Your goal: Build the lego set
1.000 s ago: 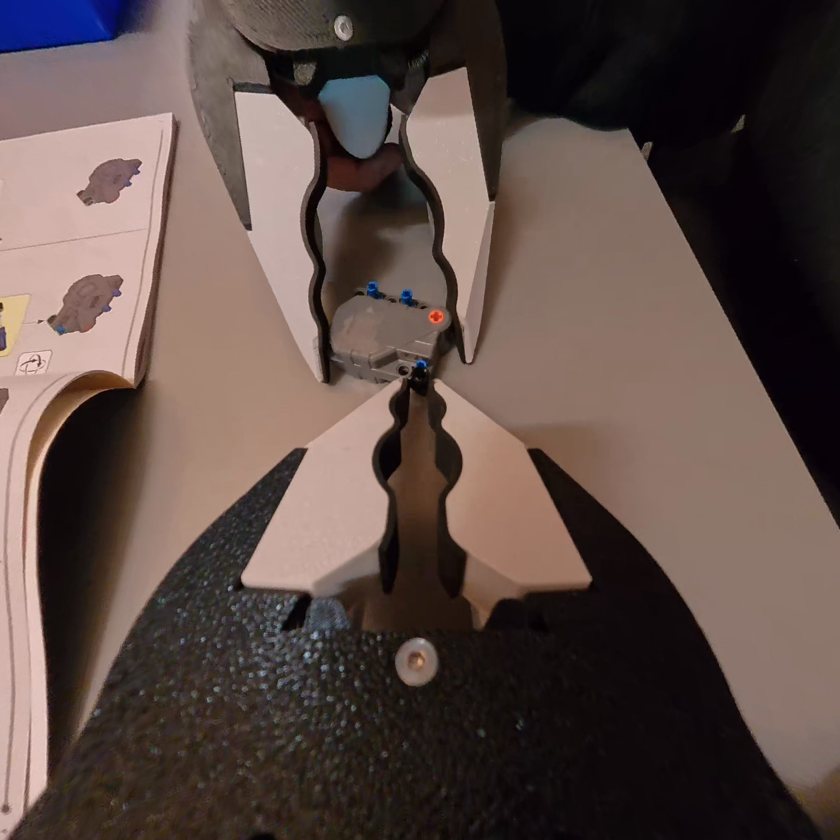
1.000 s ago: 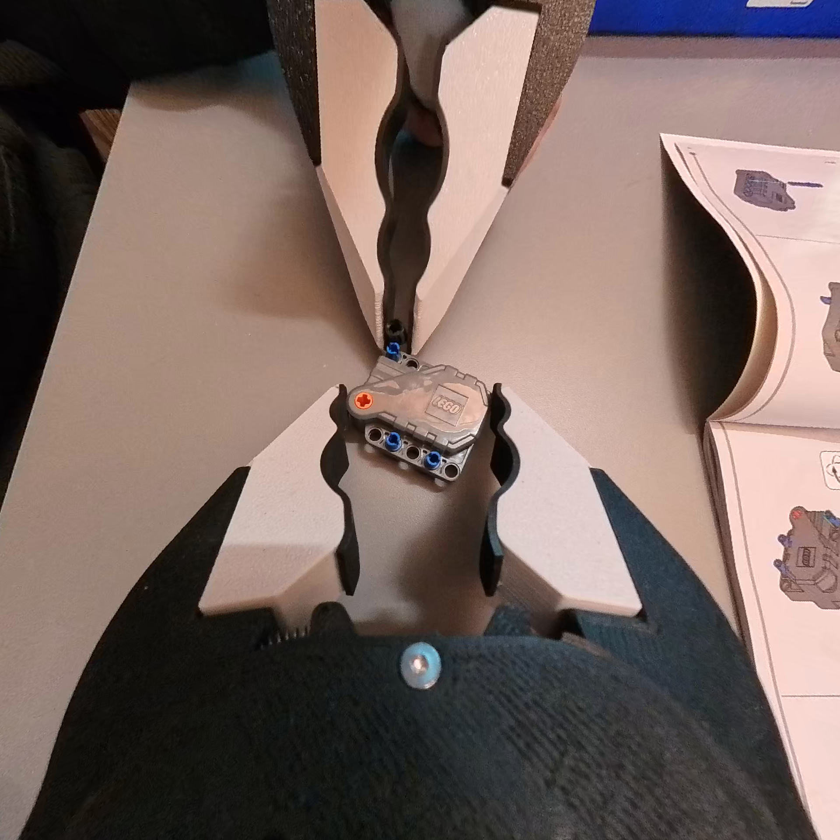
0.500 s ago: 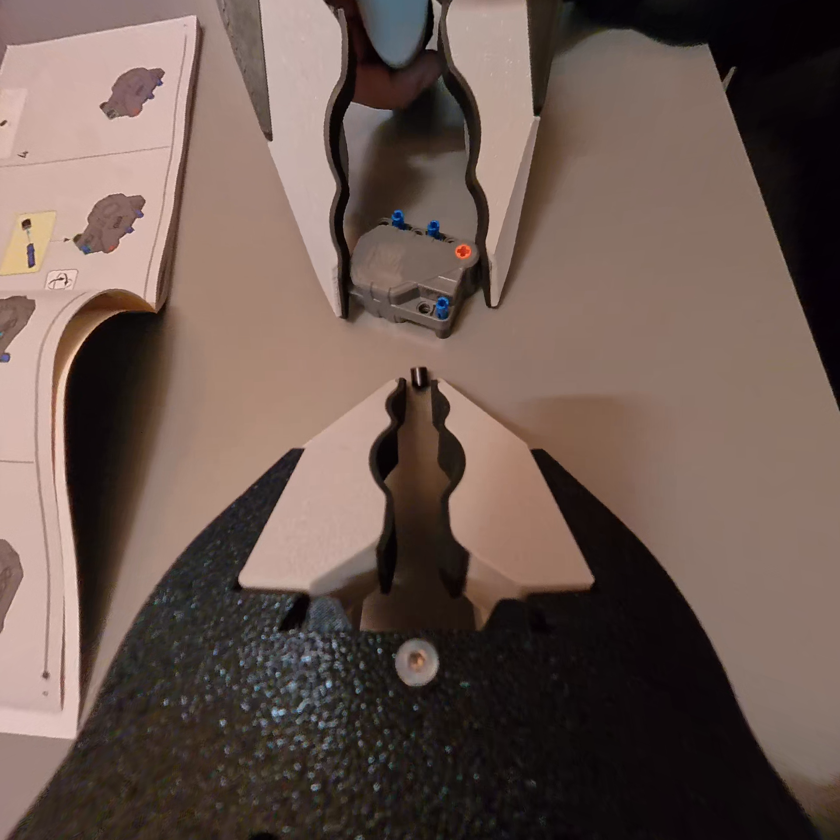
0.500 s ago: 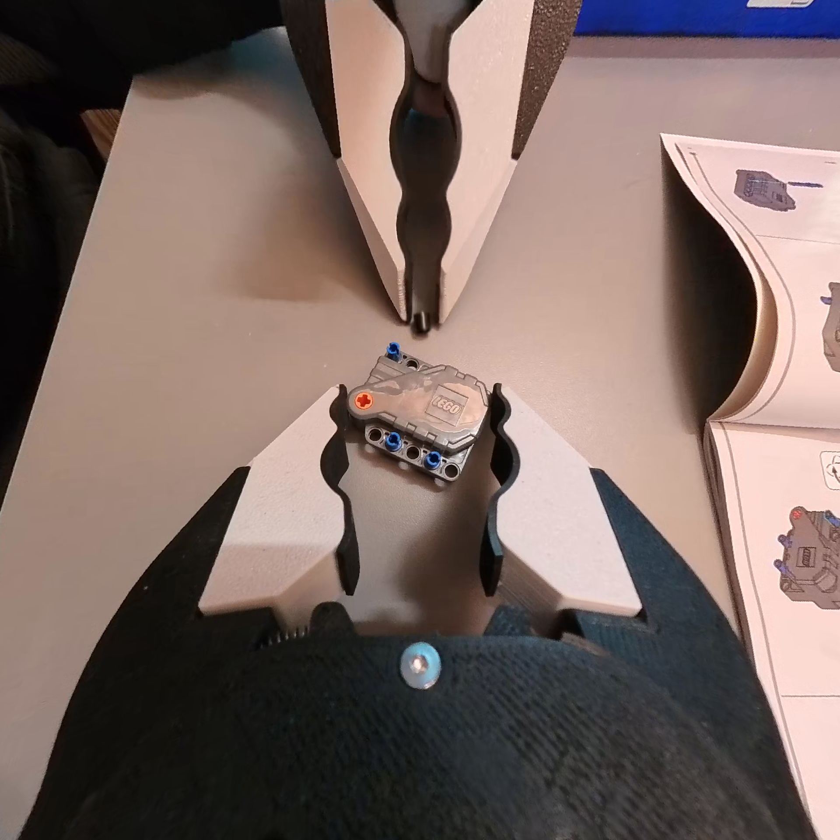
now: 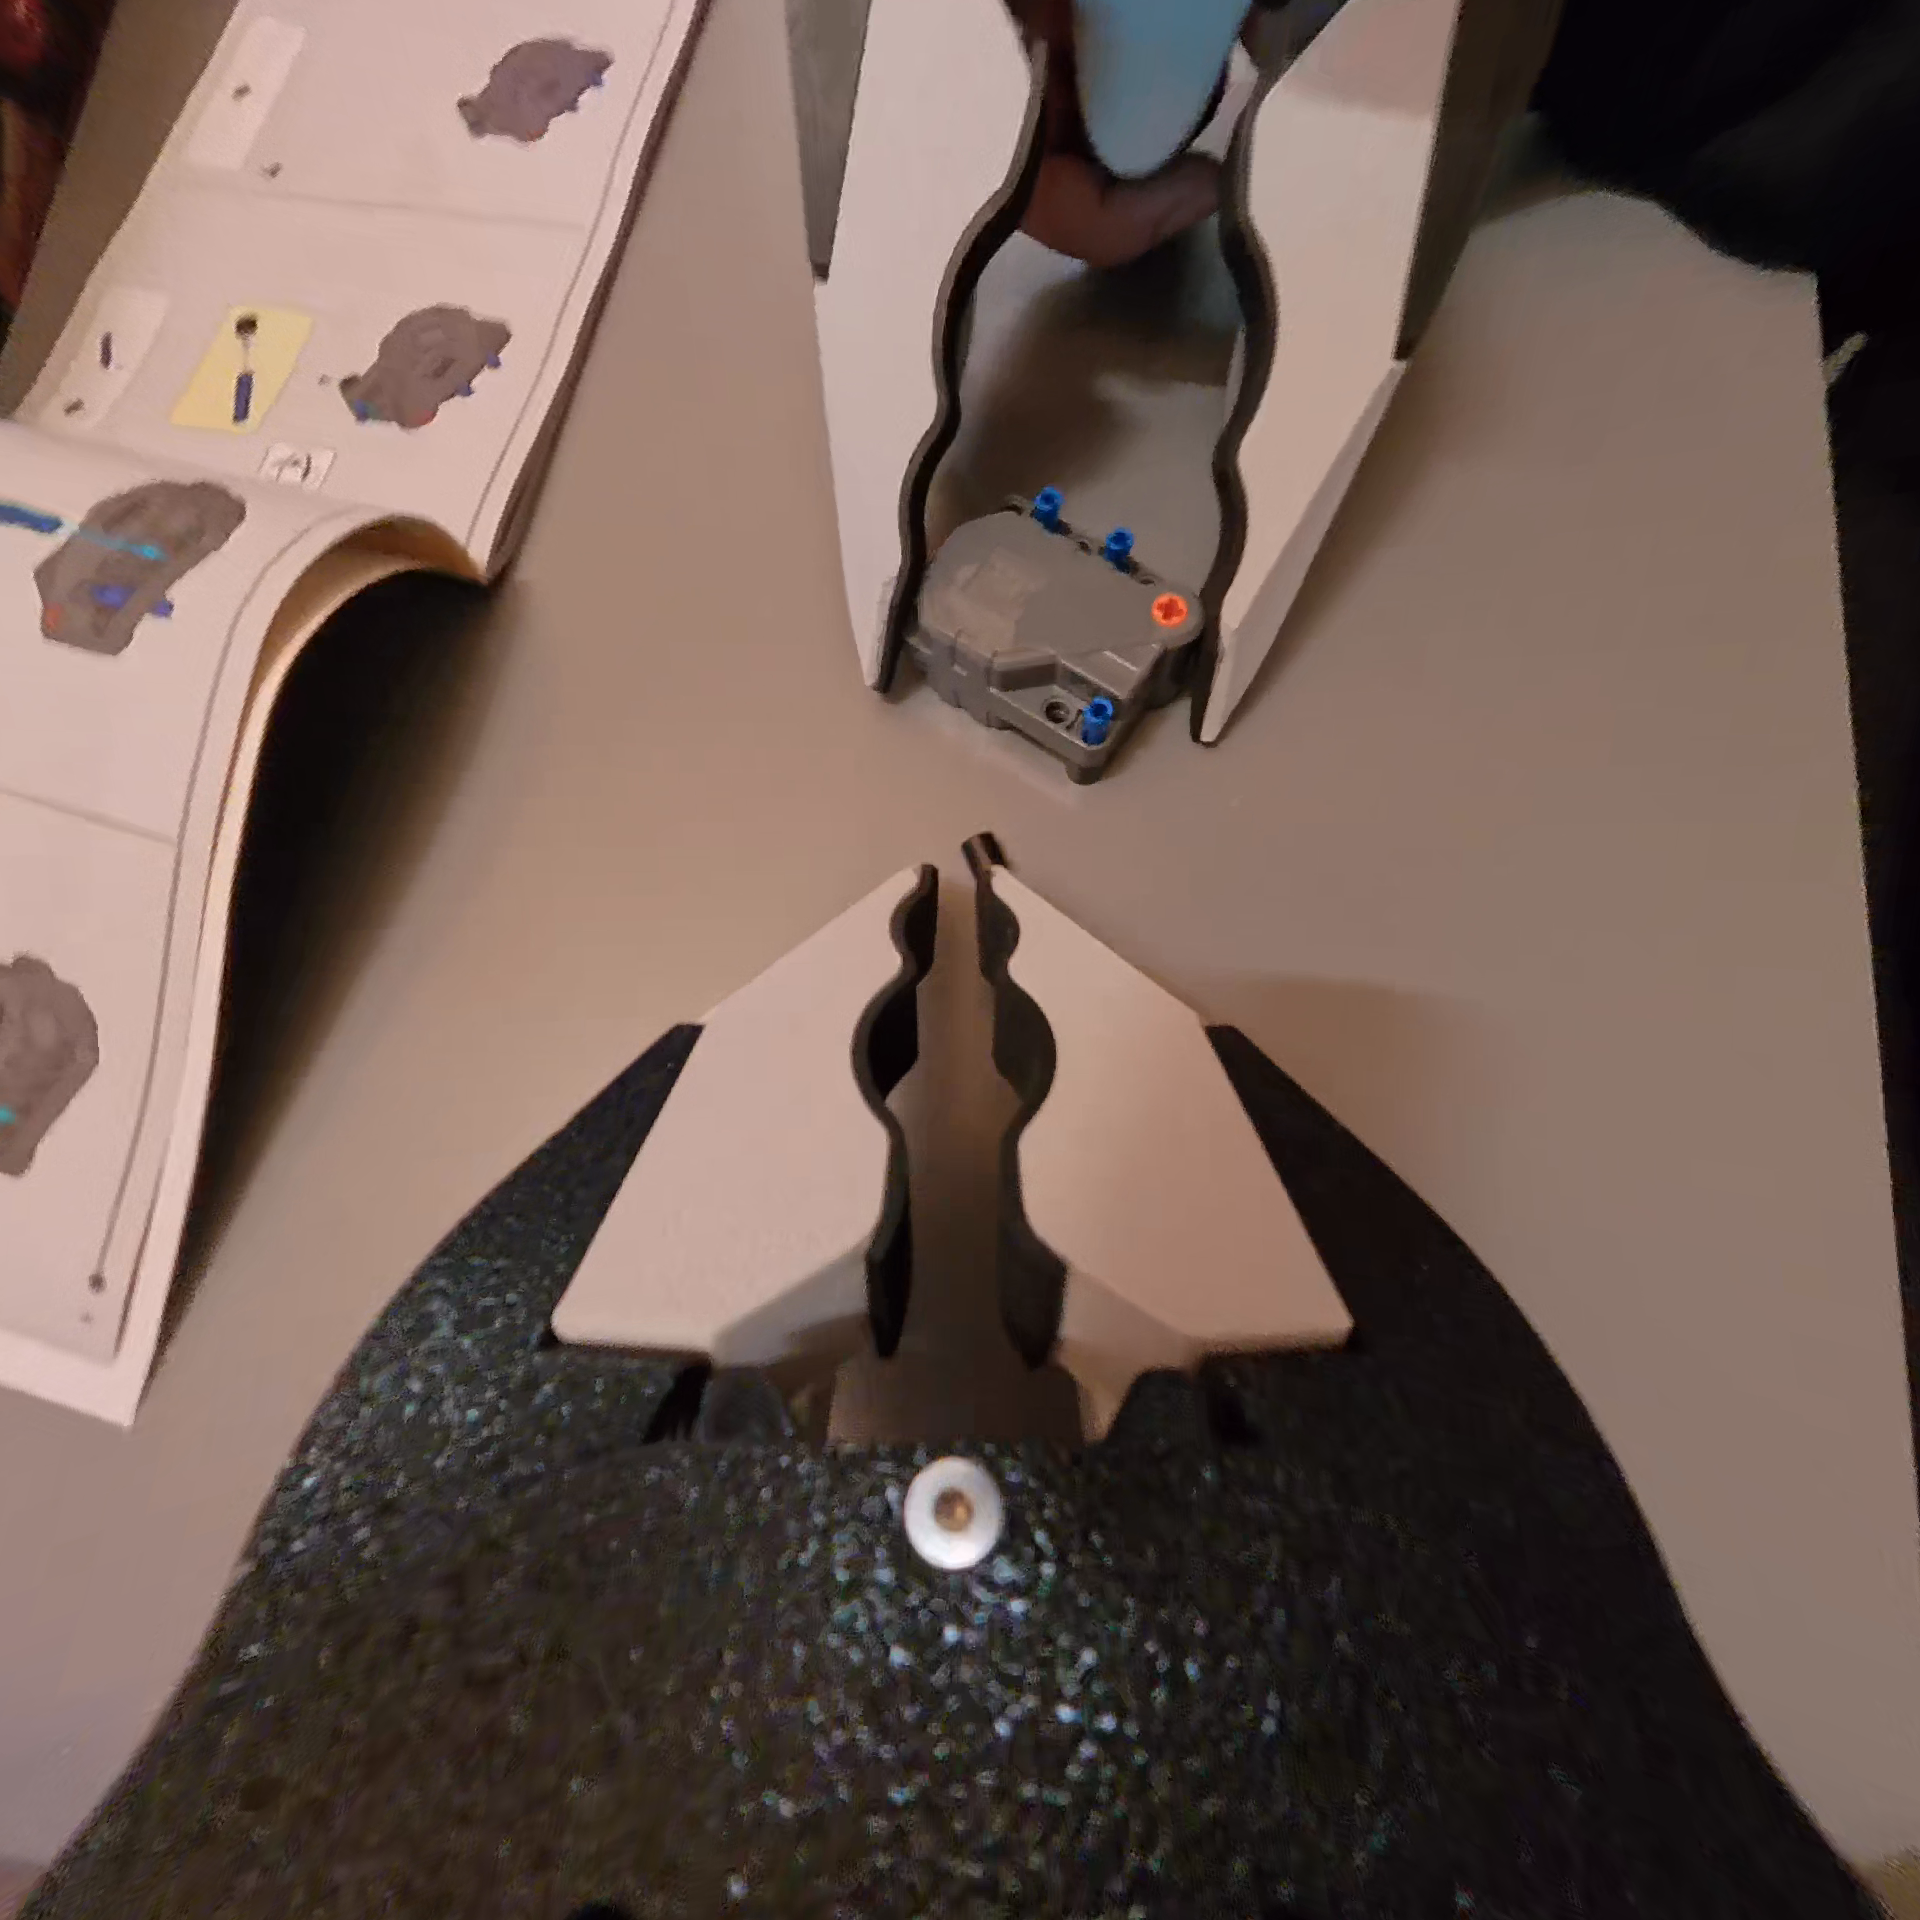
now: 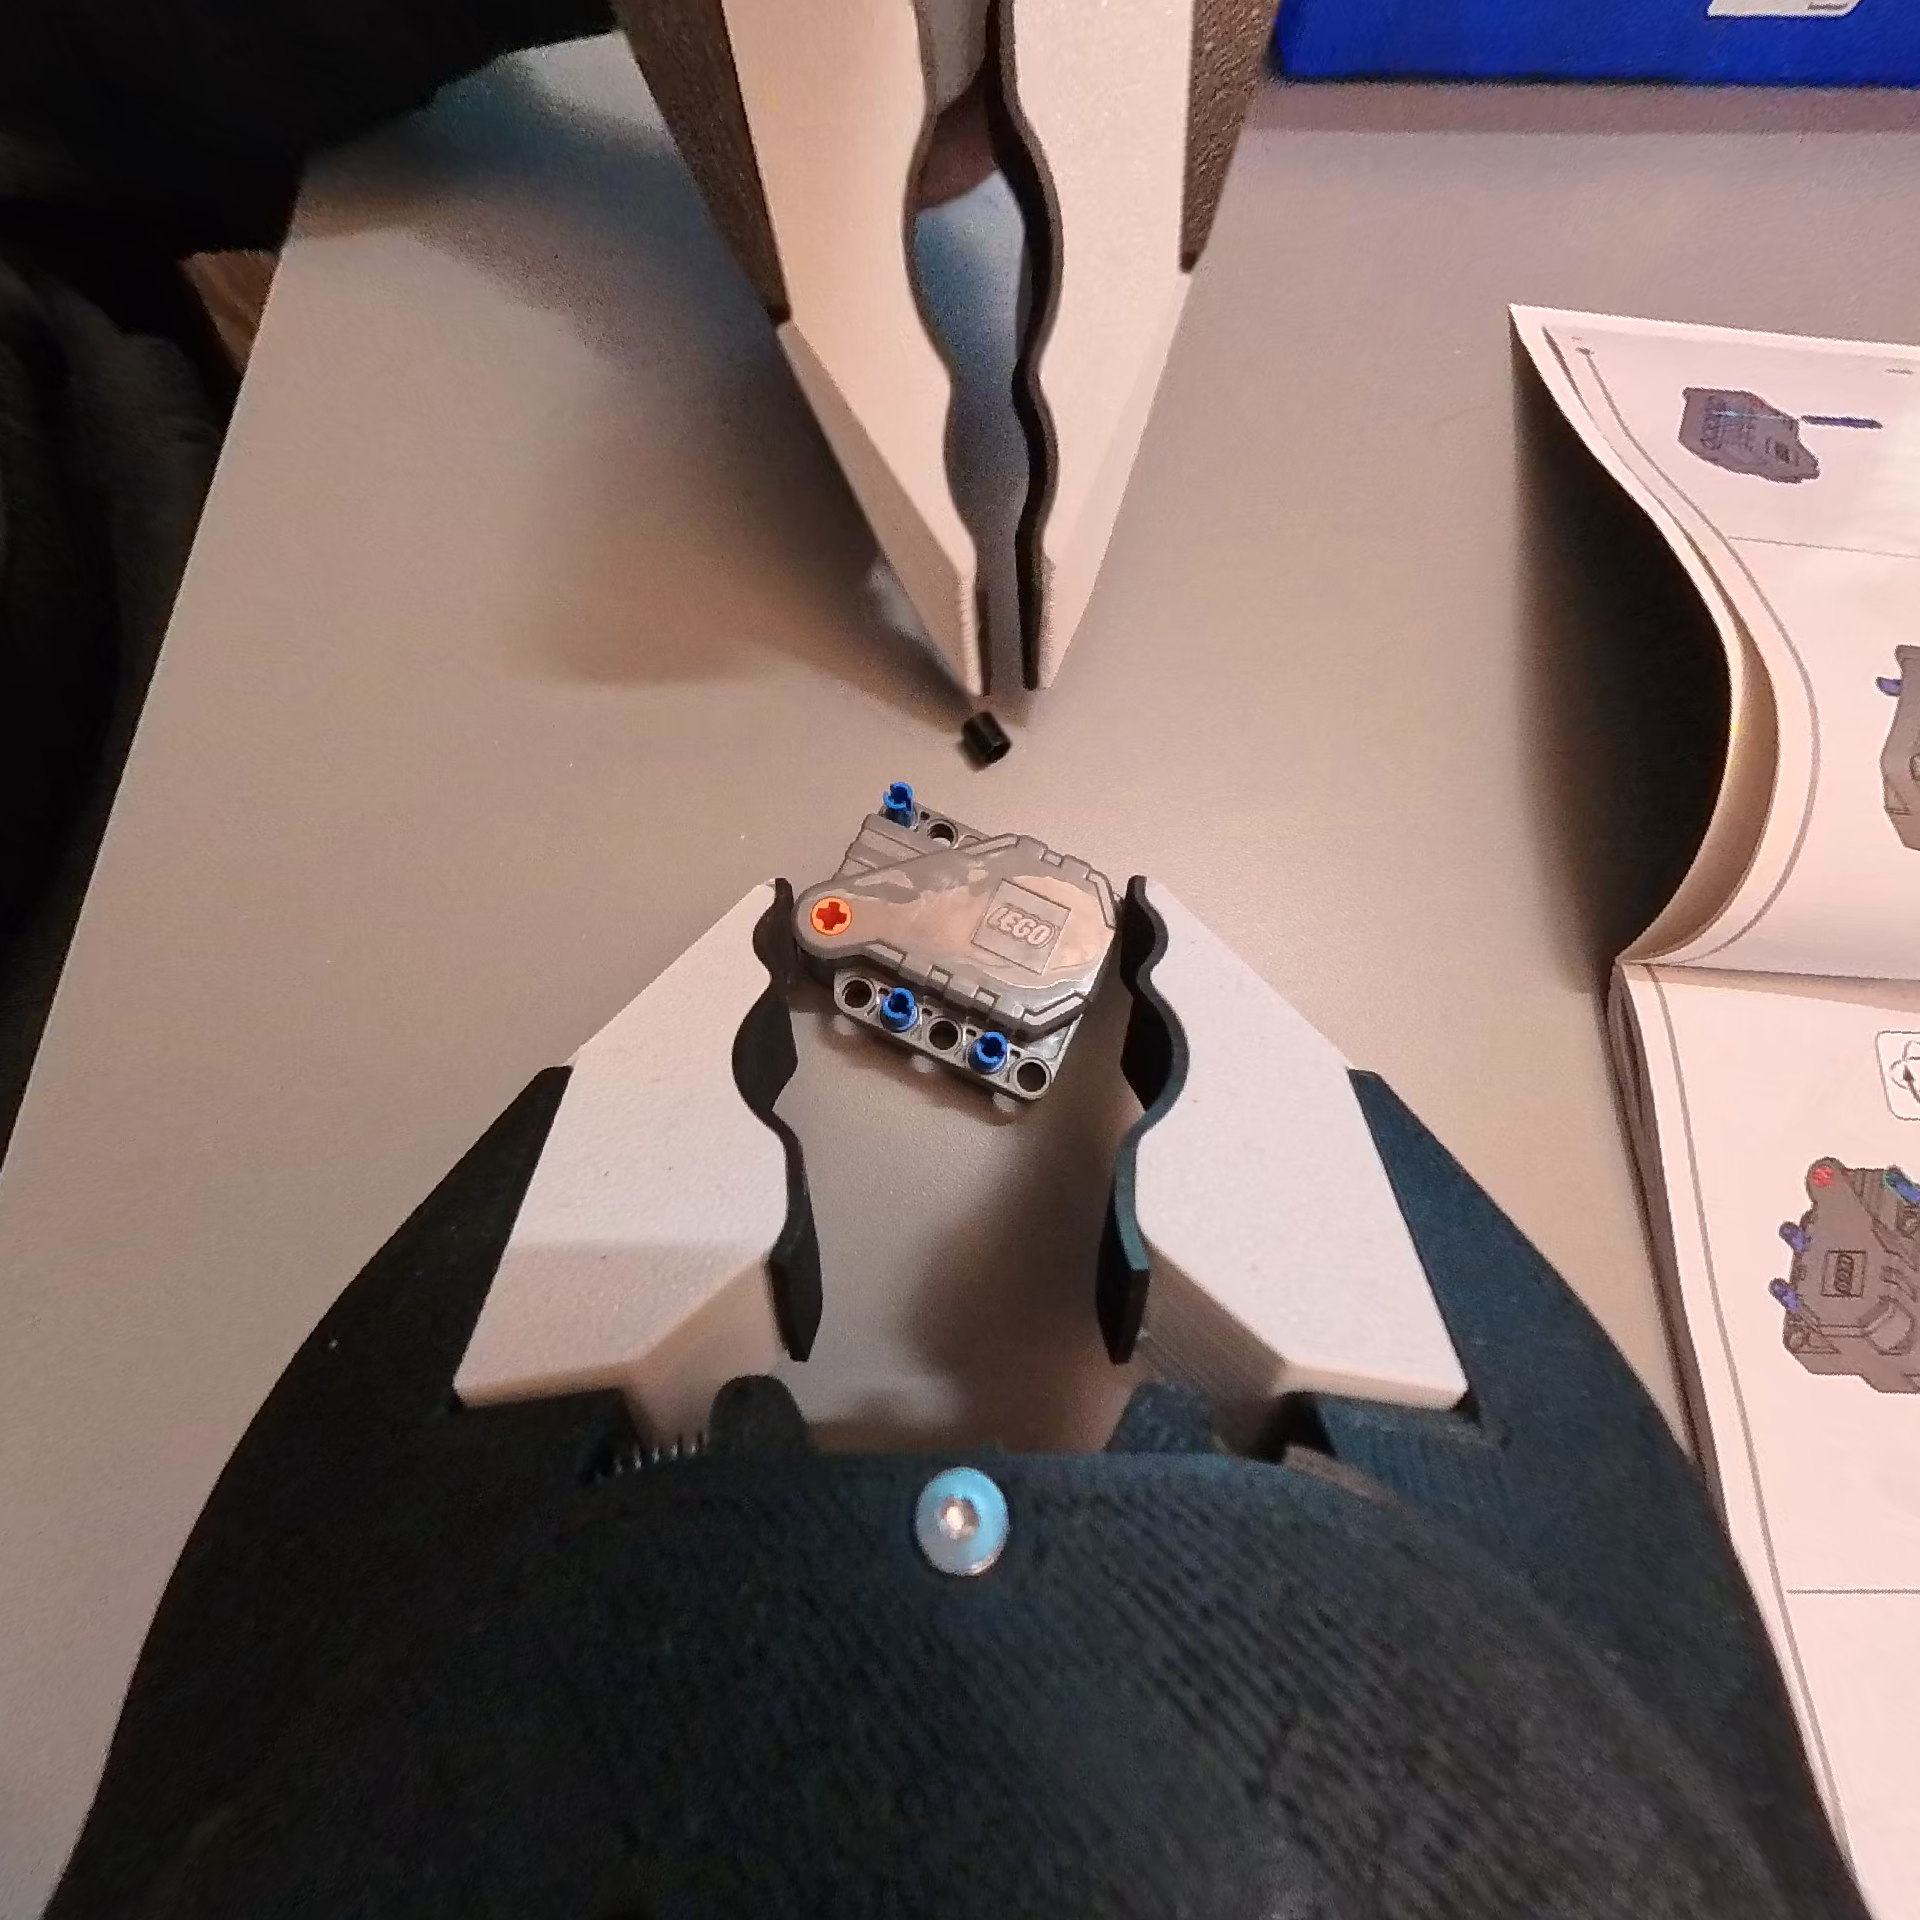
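A grey motor block (image 6: 966, 935) with an orange axle hole and three blue pins lies on the table. My right gripper (image 6: 956, 888) is shut on it, one pad against each side; the block (image 5: 1039, 634) and that gripper (image 5: 1044, 712) also show in the left wrist view. My left gripper (image 5: 951, 873) points at the block from a short way off, its jaws only a narrow slit apart. A small black pin (image 5: 982, 852) sits just off one fingertip, not between the pads. In the right wrist view the pin (image 6: 982, 740) lies just clear of the left gripper (image 6: 1003, 686).
An open instruction booklet (image 5: 312, 312) lies beside the block; it also shows in the right wrist view (image 6: 1766, 727). A blue box (image 6: 1558, 42) stands at the far table edge. The table edge (image 5: 1829, 623) runs close to the block, with darkness beyond. There is about 4 cm between the tips of the two grippers.
My left gripper pulled back from the block, where it had pressed the black pin. The pin has since slipped out from between its tips. The right gripper and block have not moved.
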`<state>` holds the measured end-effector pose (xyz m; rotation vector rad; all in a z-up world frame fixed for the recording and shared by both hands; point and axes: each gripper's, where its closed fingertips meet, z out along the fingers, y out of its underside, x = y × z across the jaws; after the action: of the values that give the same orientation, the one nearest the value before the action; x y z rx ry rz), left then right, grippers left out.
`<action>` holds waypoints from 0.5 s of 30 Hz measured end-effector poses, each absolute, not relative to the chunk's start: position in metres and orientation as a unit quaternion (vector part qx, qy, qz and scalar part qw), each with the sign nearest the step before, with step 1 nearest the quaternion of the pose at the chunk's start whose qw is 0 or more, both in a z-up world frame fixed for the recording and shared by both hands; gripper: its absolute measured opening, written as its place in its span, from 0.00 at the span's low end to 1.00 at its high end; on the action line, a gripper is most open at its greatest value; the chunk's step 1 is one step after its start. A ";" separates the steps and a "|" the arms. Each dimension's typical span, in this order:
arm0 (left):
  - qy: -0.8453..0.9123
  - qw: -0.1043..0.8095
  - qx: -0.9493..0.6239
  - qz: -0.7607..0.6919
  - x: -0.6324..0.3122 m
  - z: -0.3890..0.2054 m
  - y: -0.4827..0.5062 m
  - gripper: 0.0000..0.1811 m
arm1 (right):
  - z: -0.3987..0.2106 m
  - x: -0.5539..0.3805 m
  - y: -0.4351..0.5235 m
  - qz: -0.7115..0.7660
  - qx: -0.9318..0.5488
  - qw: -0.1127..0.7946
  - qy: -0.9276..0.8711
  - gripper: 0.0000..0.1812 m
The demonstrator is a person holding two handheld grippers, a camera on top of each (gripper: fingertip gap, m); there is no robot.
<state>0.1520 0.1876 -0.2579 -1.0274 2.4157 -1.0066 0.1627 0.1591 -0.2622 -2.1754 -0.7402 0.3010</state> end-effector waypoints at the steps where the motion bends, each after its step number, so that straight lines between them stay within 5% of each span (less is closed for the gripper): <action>1: 0.848 0.159 -0.364 -0.352 0.150 -0.260 0.186 0.03 | -0.262 0.163 0.159 0.119 -0.860 0.400 -0.293 0.34; 15: 0.818 0.124 -0.429 -0.362 0.148 -0.263 0.170 0.05 | -0.262 0.163 0.159 0.119 -0.860 0.400 -0.293 0.34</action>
<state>0.1485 0.1703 -0.2630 -1.2501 2.3864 -1.0569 0.1626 0.1591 -0.2622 -2.1755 -0.7409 0.3022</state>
